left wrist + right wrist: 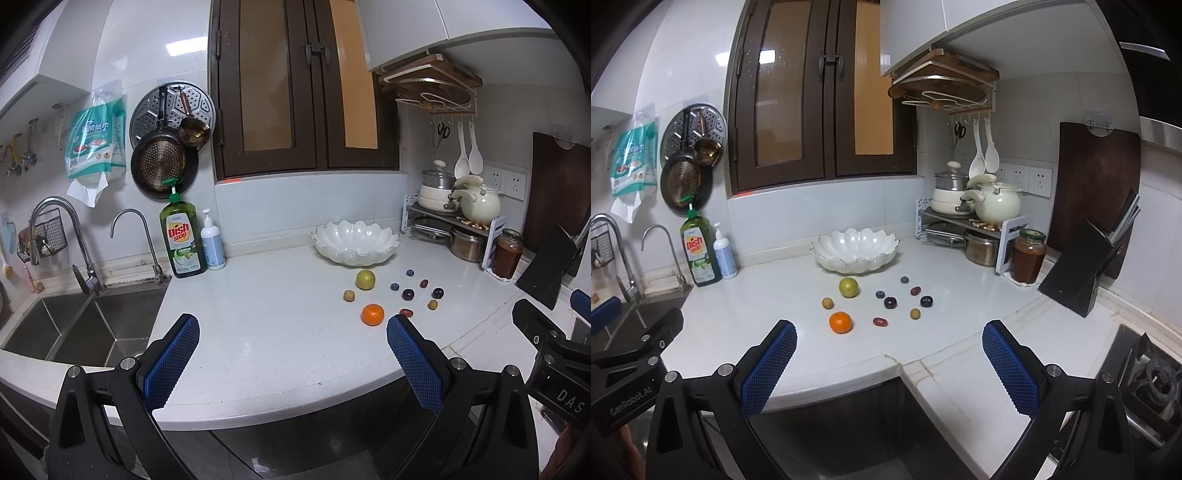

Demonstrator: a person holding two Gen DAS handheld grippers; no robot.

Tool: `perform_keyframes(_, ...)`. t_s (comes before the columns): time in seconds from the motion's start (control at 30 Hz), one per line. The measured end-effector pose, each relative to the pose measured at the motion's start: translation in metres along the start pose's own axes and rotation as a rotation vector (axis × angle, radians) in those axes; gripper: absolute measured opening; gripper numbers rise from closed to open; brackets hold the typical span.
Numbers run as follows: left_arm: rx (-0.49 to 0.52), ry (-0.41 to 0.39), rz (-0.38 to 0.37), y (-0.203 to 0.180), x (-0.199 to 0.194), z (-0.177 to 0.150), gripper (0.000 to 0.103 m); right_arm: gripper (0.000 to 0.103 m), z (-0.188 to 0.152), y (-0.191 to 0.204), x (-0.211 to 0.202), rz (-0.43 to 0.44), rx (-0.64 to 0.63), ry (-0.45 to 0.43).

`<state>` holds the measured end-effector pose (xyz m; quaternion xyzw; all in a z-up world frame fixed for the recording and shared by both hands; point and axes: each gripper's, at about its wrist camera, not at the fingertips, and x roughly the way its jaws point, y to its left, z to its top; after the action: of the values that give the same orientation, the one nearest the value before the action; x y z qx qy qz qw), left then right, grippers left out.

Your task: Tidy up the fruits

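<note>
An empty white scalloped bowl (pixel 355 243) (pixel 854 249) stands at the back of the white counter. In front of it lie a green round fruit (pixel 365 279) (pixel 848 287), an orange tangerine (pixel 372 314) (pixel 840 322), and several small fruits: dark plums (pixel 407 294) (pixel 890 302), blueberries (pixel 395 286) (pixel 880 294), small yellow-green ones (pixel 348 295) (pixel 827 303) and a red one (pixel 880 321). My left gripper (pixel 293 328) hovers open near the counter's front edge, left of the fruit. My right gripper (pixel 889 334) is open too, just in front of the fruit. Both hold nothing.
A steel sink (pixel 74 328) with two taps lies at the left, with a dish soap bottle (pixel 182 236) and a pump bottle (pixel 212 242) behind it. A pot rack (pixel 971 225), a jar (pixel 1028 255), a knife block (pixel 1089 266) and a gas hob (pixel 1152 373) are at the right.
</note>
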<state>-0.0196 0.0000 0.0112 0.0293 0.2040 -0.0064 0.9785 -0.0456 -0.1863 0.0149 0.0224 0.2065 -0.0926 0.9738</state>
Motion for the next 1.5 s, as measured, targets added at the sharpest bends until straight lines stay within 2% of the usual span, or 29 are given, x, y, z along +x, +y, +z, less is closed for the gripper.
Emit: perform_keyframes(1.5,-0.005,-0.016,0.016,0.0085,-0.0085,0.0021,0.103,0.102,0.0027,0.0026,-0.0074,-0.005,-0.011,-0.015)
